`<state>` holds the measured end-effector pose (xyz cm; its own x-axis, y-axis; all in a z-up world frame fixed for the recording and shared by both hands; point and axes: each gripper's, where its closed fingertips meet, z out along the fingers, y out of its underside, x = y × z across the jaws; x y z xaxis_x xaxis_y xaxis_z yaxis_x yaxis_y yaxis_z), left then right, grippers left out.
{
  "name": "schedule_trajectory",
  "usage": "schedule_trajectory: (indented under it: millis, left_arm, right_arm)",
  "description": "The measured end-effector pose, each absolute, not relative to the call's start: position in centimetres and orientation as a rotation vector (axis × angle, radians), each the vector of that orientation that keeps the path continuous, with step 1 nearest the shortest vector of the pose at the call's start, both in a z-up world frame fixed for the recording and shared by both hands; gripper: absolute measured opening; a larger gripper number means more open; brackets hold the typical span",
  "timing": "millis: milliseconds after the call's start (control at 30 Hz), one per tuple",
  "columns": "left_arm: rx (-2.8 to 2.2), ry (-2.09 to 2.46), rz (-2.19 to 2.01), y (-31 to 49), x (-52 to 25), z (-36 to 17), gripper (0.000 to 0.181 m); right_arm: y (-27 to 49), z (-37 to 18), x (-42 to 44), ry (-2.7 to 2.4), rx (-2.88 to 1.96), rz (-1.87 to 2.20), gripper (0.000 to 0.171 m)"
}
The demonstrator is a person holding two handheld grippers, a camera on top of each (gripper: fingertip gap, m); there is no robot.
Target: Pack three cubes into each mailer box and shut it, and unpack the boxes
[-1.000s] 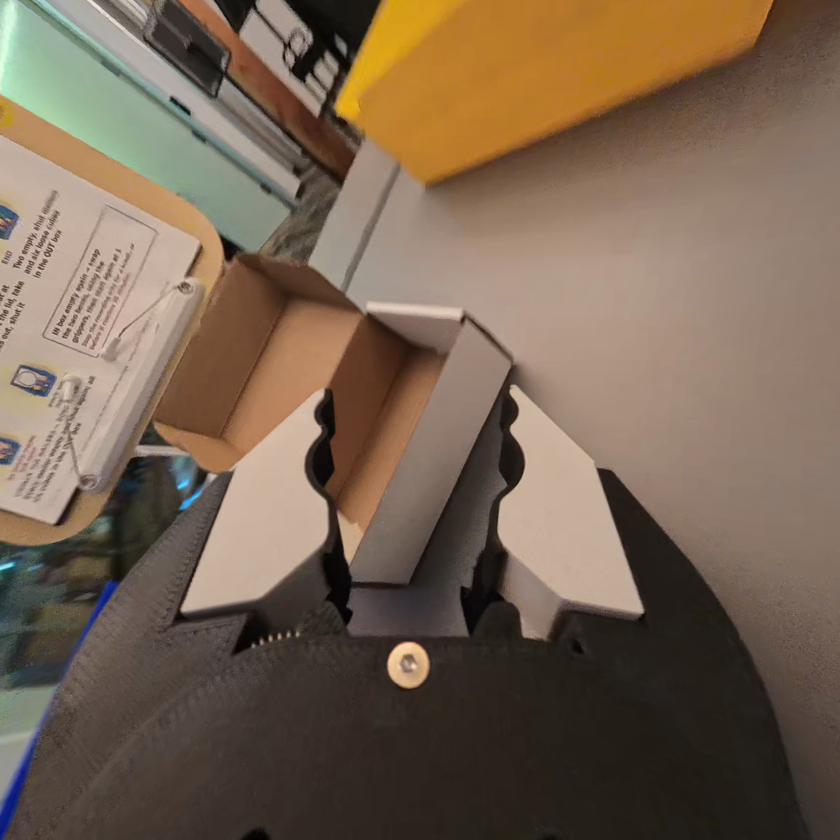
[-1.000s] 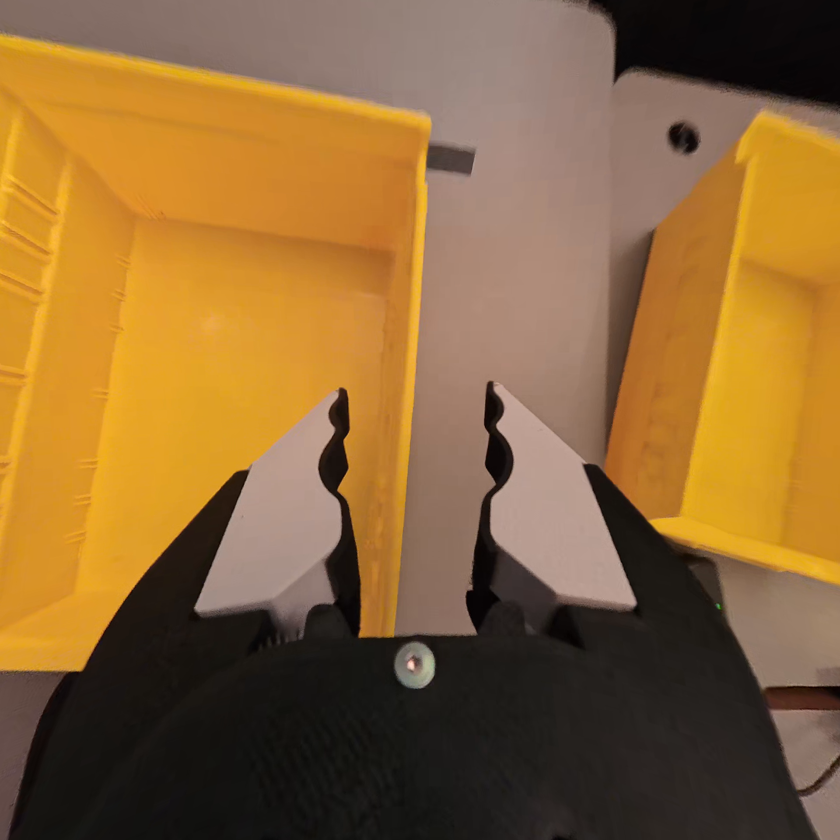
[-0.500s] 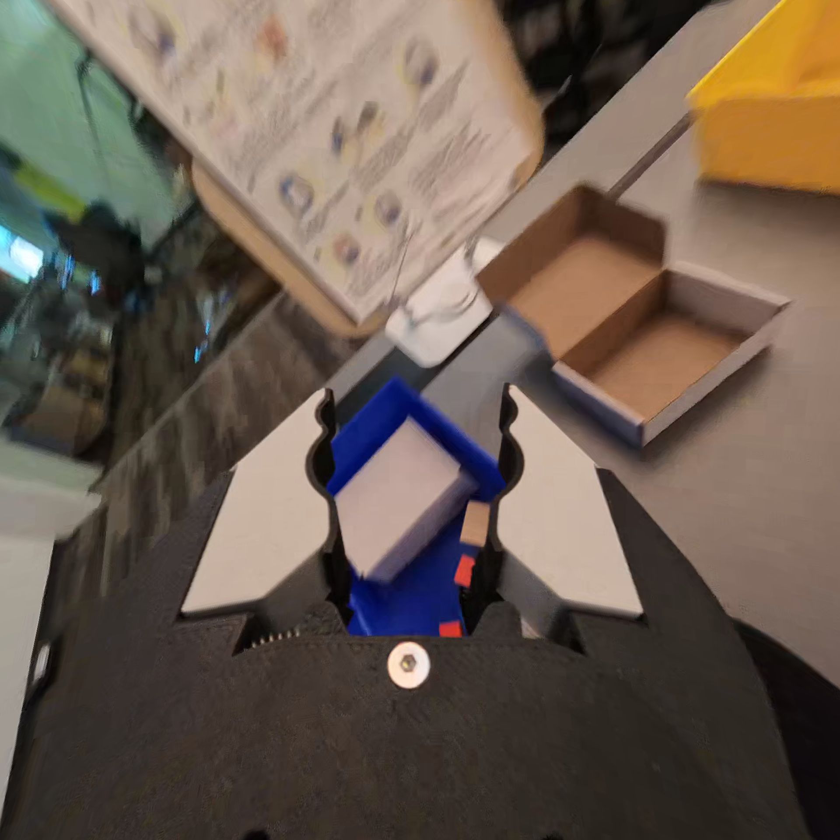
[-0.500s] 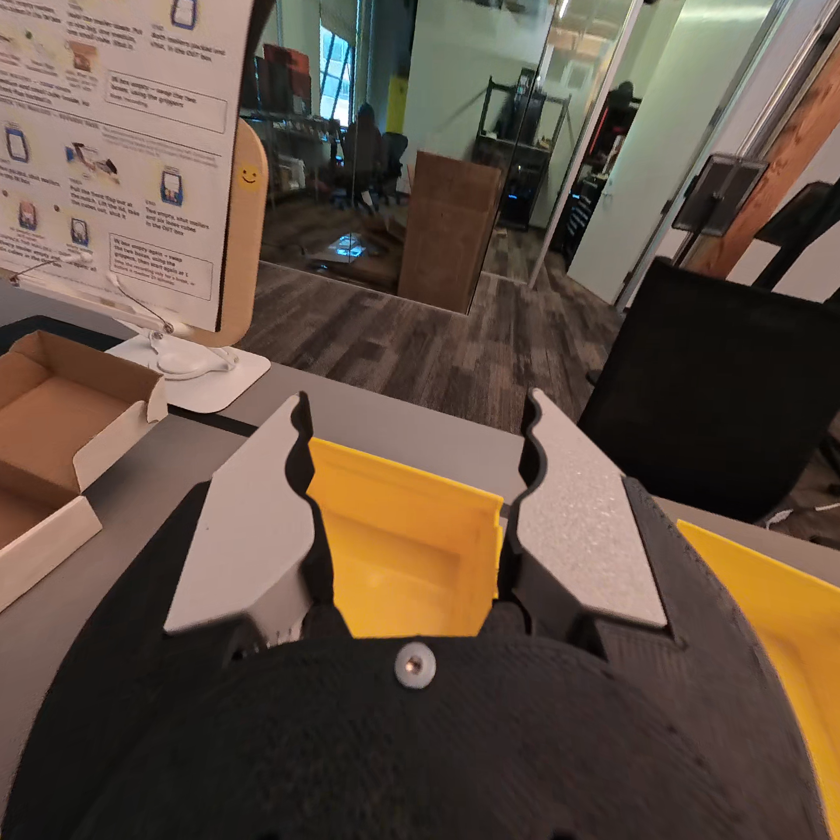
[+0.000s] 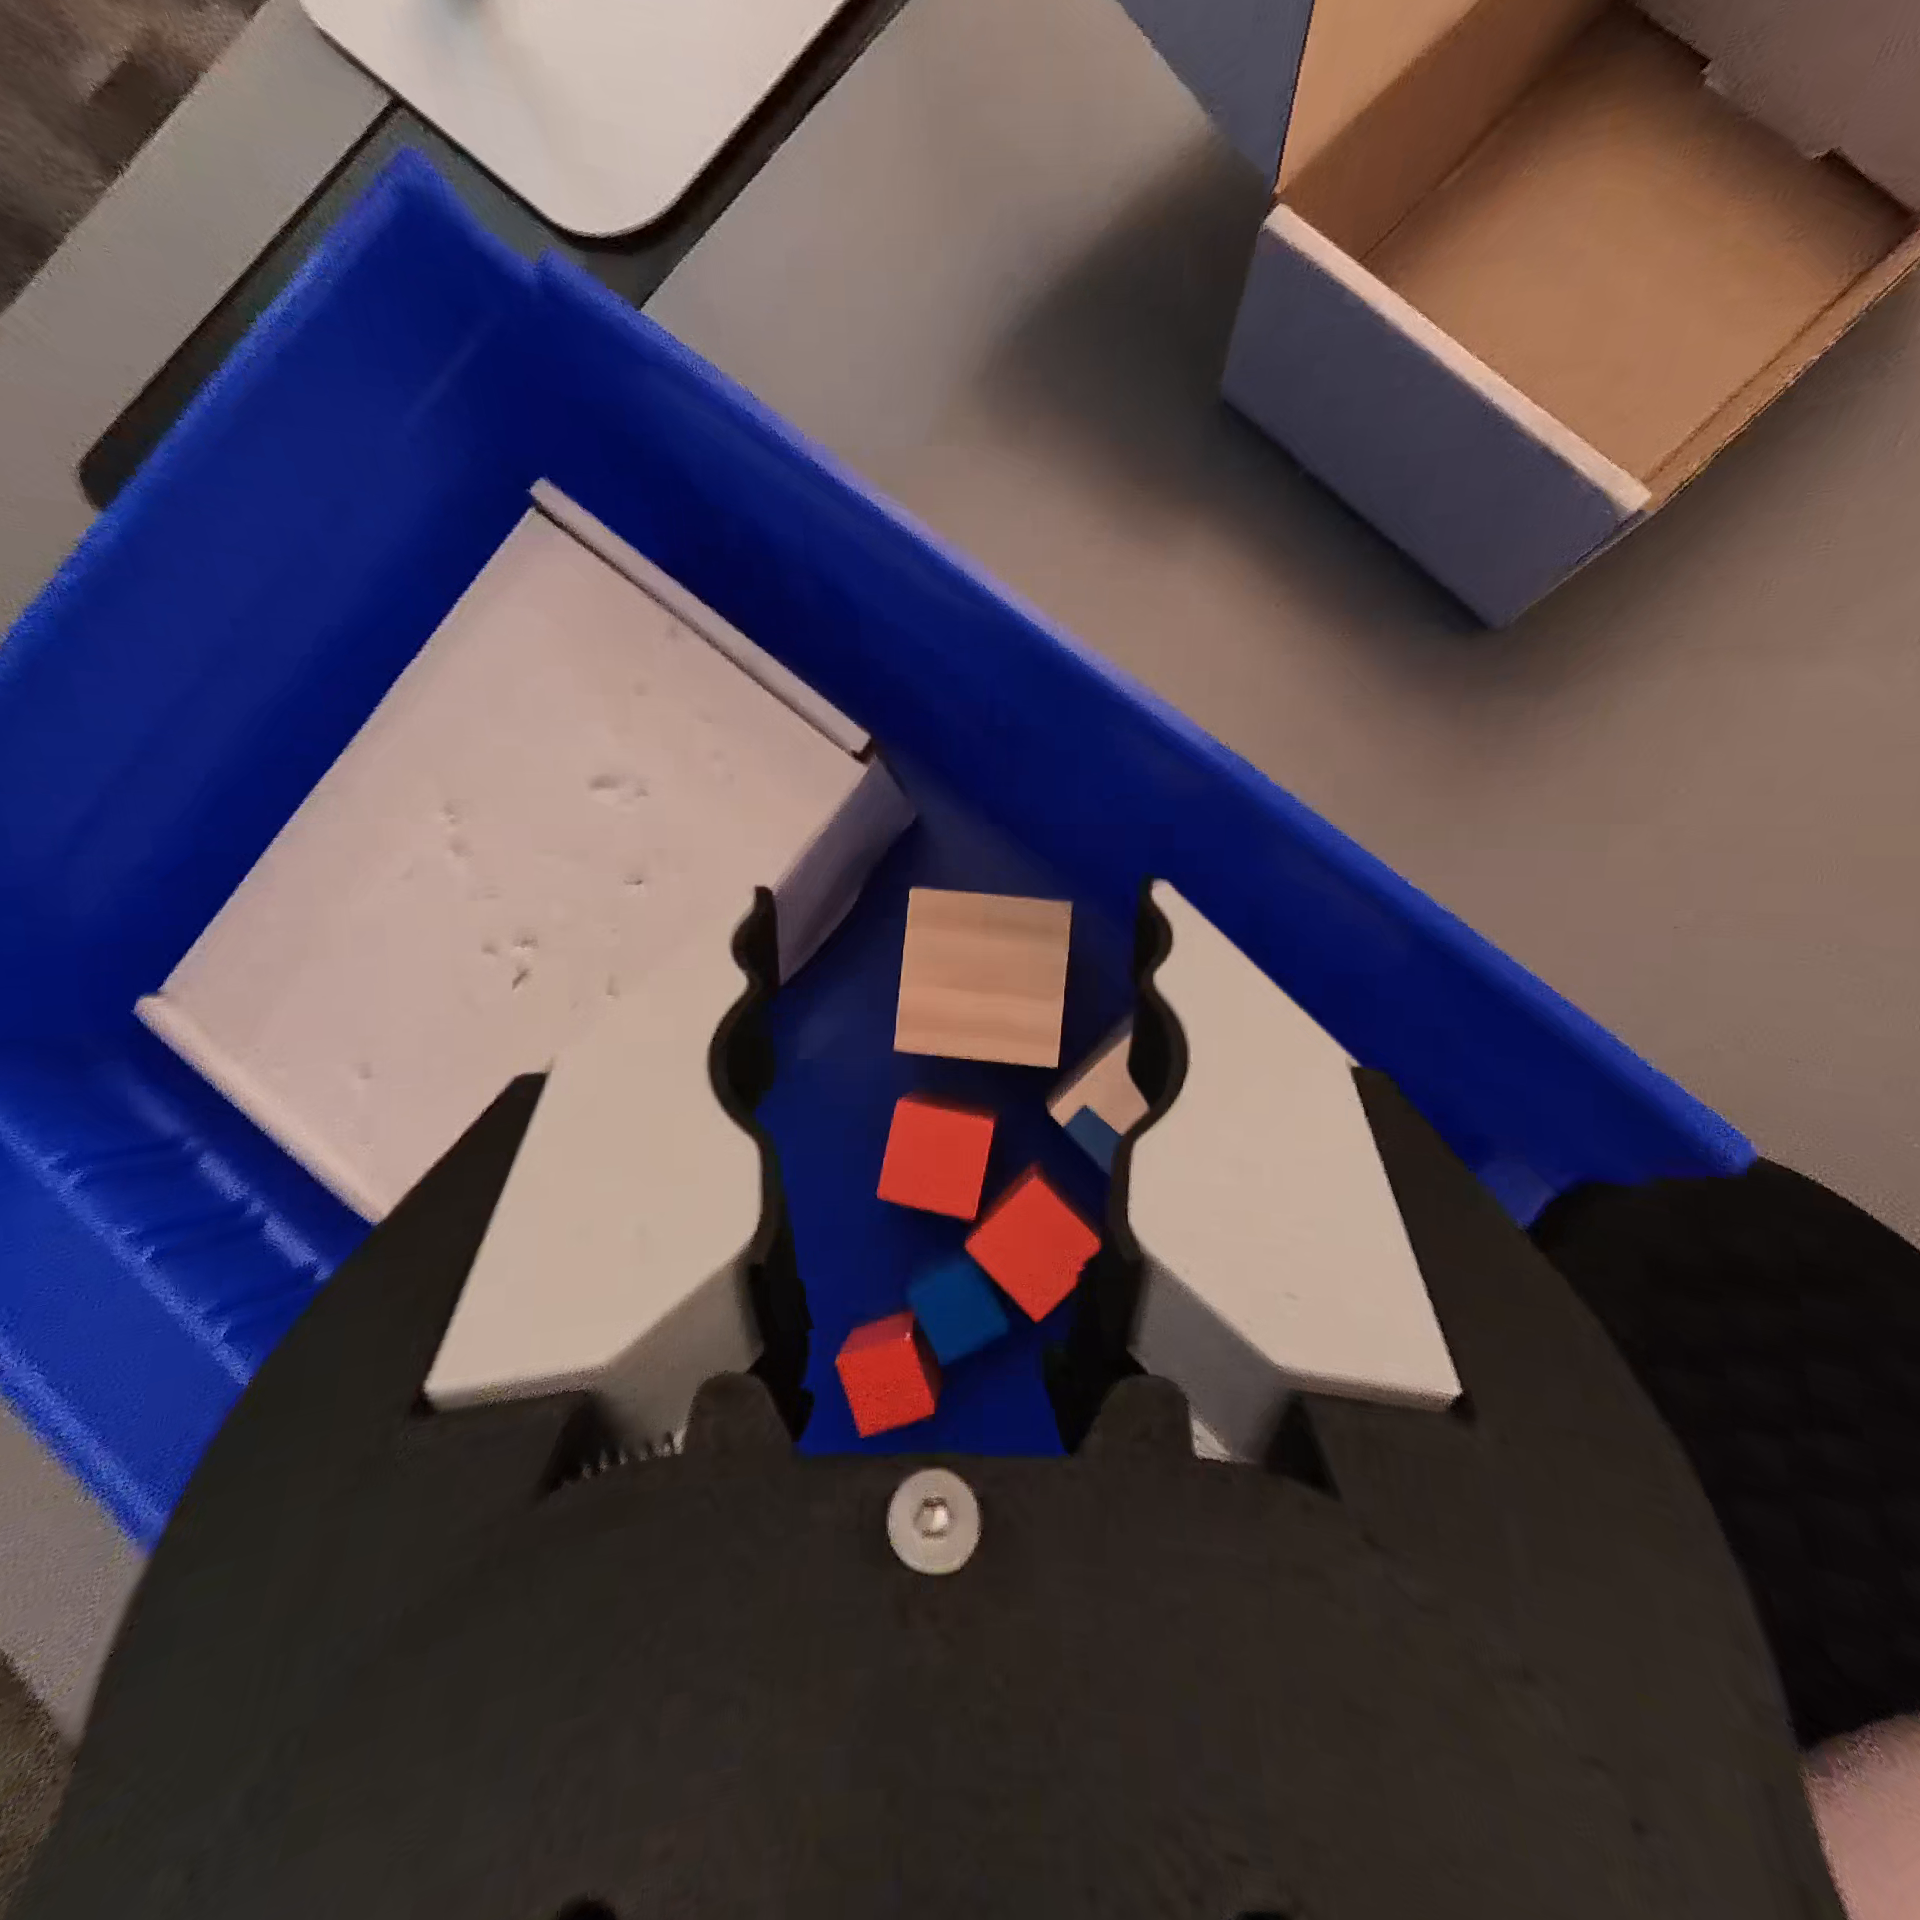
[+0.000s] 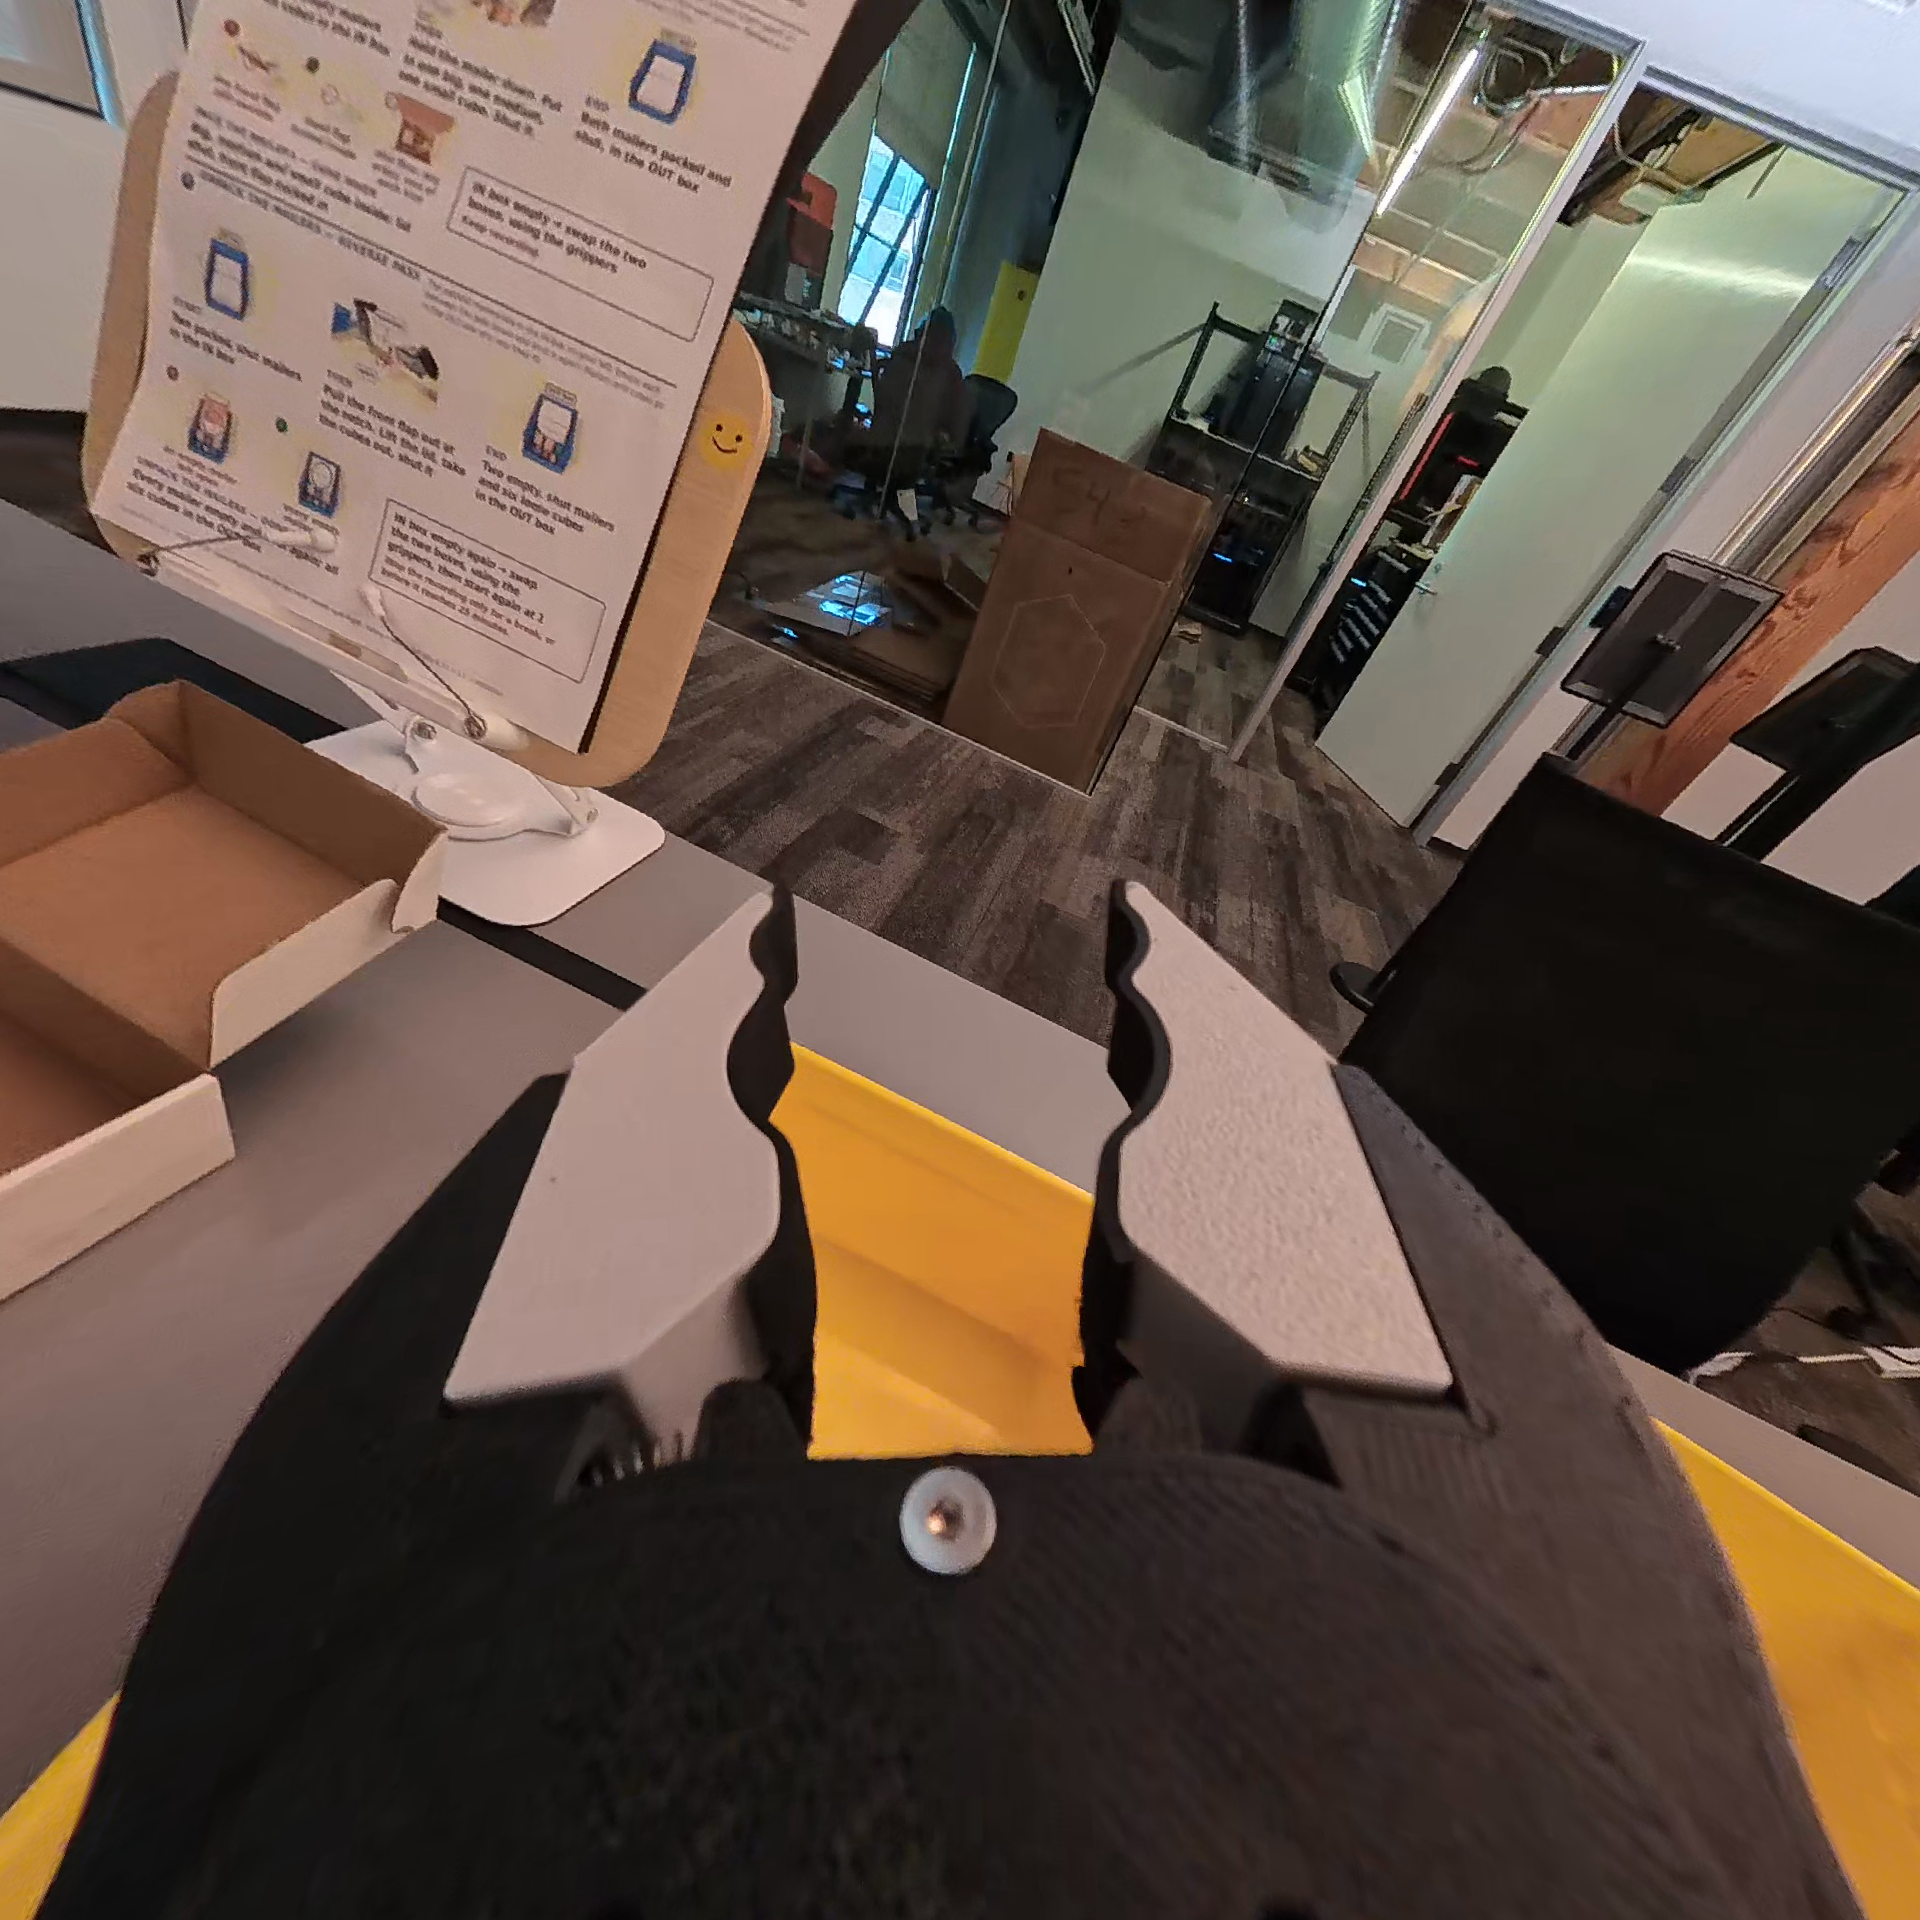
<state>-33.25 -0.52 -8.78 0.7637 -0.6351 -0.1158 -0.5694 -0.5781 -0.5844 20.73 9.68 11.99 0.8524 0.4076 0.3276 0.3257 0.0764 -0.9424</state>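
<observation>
In the left wrist view my left gripper (image 5: 954, 906) is open and empty, pointing down into a blue bin (image 5: 436, 343). The bin holds a shut white mailer box (image 5: 478, 862), a large wooden cube (image 5: 982, 975), red cubes (image 5: 935, 1153), a small blue cube (image 5: 958, 1317) and a smaller wooden cube (image 5: 1099, 1089) partly hidden by my right finger. An open, empty mailer box (image 5: 1600, 281) stands on the grey table to the upper right; it also shows in the right wrist view (image 6: 156, 935). My right gripper (image 6: 948, 906) is open and empty above a yellow bin (image 6: 935, 1226).
An instruction sheet on a wooden stand (image 6: 436, 312) with a white base (image 6: 520, 842) stands at the table's far edge. A black office chair (image 6: 1621, 1060) is beyond the table on the right. A dark sleeve (image 5: 1756, 1351) is at the right of the left wrist view. The tips of one gripper are about 60 cm away from the tips of the other.
My left gripper has swung from the open mailer box over to the blue bin and now points down at the cubes. My right gripper has tilted up from the yellow bins toward the room.
</observation>
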Motion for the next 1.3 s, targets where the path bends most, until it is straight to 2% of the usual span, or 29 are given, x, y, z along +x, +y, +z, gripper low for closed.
schedule_trajectory:
  millis: [33,233,367,400,533,633,733,833,900,967,1033,1167,1300]
  left_arm:
    - [-2.351,0.905,-0.157,-0.4,-33.1,-9.3,0.068]
    - [-2.497,0.967,-0.07,-0.5,-34.1,-12.8,0.067]
    - [-2.598,0.987,-0.04,-1.0,-34.7,-14.7,0.06]
    - [-2.618,0.992,-0.067,-1.3,-34.6,-14.9,0.045]
    - [-2.642,0.984,-0.036,-1.4,-35.1,-14.4,0.044]
    - [-2.588,0.891,0.073,-0.7,-35.9,-11.4,0.044]
    - [-2.414,0.828,0.127,0.1,-34.3,-5.7,0.044]
    - [-2.119,0.987,-0.023,0.0,-26.3,-0.1,0.043]
    - [-1.912,1.191,-0.121,-0.7,-18.8,1.4,0.043]
    - [-1.802,1.355,-0.146,-0.8,-12.5,0.0,0.043]
    - [-1.81,1.504,-0.125,-0.4,-8.5,-3.6,0.043]
    - [-1.919,1.619,-0.034,1.7,-6.5,-10.0,0.043]
    - [-2.004,1.682,-0.118,2.6,-6.3,-12.4,0.043]
  right_arm:
    - [9.7,11.9,20.7,-0.612,-1.525,0.062,0.06]
    - [9.7,11.5,19.8,-0.647,-1.528,0.085,0.056]
    - [10.0,10.6,19.5,-0.696,-1.555,0.043,0.052]
    - [10.0,10.4,19.3,-0.711,-1.56,0.034,0.052]
    - [9.9,9.9,18.7,-0.765,-1.56,-0.001,0.05]
    - [9.9,9.8,18.4,-0.79,-1.558,-0.022,0.05]
    - [9.9,9.8,18.3,-0.8,-1.556,-0.042,0.049]
    - [10.0,9.7,18.0,-0.808,-1.555,-0.052,0.048]
    - [10.0,9.6,17.7,-0.819,-1.554,-0.05,0.048]
    - [10.0,9.3,17.2,-0.844,-1.559,-0.047,0.047]
    - [9.8,9.2,16.7,-0.877,-1.55,-0.048,0.045]
    - [9.7,9.3,16.3,-0.884,-1.541,-0.037,0.042]
    - [9.8,9.6,15.9,-0.839,-1.554,0.033,0.044]
